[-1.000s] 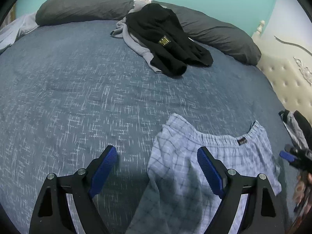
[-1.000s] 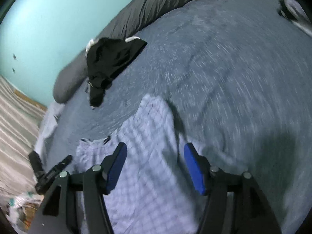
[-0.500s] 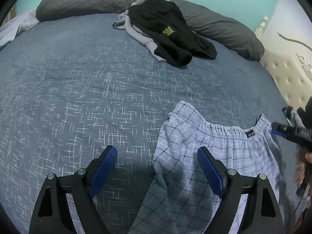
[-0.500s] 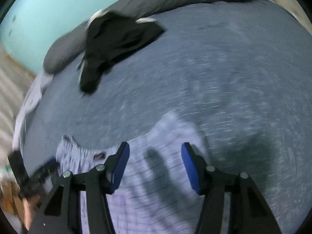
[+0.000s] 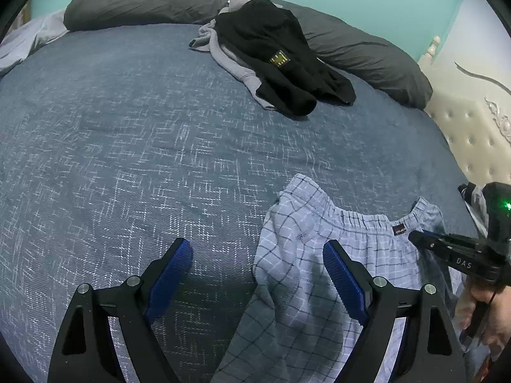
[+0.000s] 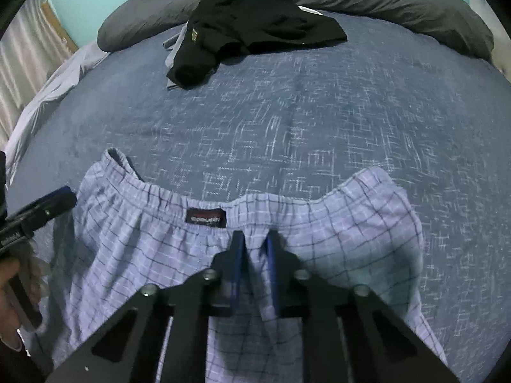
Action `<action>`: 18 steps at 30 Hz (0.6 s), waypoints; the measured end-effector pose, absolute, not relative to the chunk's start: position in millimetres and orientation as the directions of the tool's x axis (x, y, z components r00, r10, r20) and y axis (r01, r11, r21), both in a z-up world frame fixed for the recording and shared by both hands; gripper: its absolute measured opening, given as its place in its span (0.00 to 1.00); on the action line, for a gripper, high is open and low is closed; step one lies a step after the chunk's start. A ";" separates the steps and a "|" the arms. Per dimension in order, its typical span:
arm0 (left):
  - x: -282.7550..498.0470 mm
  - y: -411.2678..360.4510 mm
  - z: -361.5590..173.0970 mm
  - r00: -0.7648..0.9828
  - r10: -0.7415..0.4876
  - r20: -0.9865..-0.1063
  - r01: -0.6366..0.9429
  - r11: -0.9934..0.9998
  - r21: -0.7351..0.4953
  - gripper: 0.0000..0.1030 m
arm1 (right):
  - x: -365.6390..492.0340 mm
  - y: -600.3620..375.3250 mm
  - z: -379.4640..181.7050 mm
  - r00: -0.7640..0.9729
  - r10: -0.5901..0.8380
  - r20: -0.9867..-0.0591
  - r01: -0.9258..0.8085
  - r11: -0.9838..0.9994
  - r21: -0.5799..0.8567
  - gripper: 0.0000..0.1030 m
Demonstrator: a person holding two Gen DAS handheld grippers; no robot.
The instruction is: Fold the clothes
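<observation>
Closing on the checked shorts [image 6: 143, 249], the right gripper [image 6: 254, 239] pinches the waistband. The left gripper [image 5: 257, 257] hangs with fingers spread above the bed [image 5: 127, 146].

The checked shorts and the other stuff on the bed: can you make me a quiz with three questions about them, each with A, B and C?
1. Where is the black top?
A. At the far side of the bed, by the grey pillows
B. On the floor
C. Lying on the checked shorts

2. What colour are the checked shorts?
A. Red
B. Light blue with dark lines
C. Yellow

3. How is the left gripper?
A. Shut on a pillow
B. Holding the black top
C. Wide open

Answers:
1. A, since the top lies crumpled right next to the pillows.
2. B, since both views show pale blue cloth with a dark grid.
3. C, since its two blue pads stand far apart and press on nothing.
</observation>
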State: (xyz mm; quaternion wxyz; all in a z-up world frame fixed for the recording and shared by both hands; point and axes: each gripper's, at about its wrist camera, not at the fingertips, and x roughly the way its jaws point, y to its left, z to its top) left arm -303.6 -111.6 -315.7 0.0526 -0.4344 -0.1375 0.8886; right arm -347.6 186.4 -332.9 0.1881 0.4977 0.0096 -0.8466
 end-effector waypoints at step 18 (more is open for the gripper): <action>-303.4 -118.9 -319.7 -0.609 0.221 -0.762 0.039 -0.951 -0.306 0.85 | -322.8 196.4 -335.8 -0.445 -0.323 -0.835 0.345 -0.923 0.172 0.04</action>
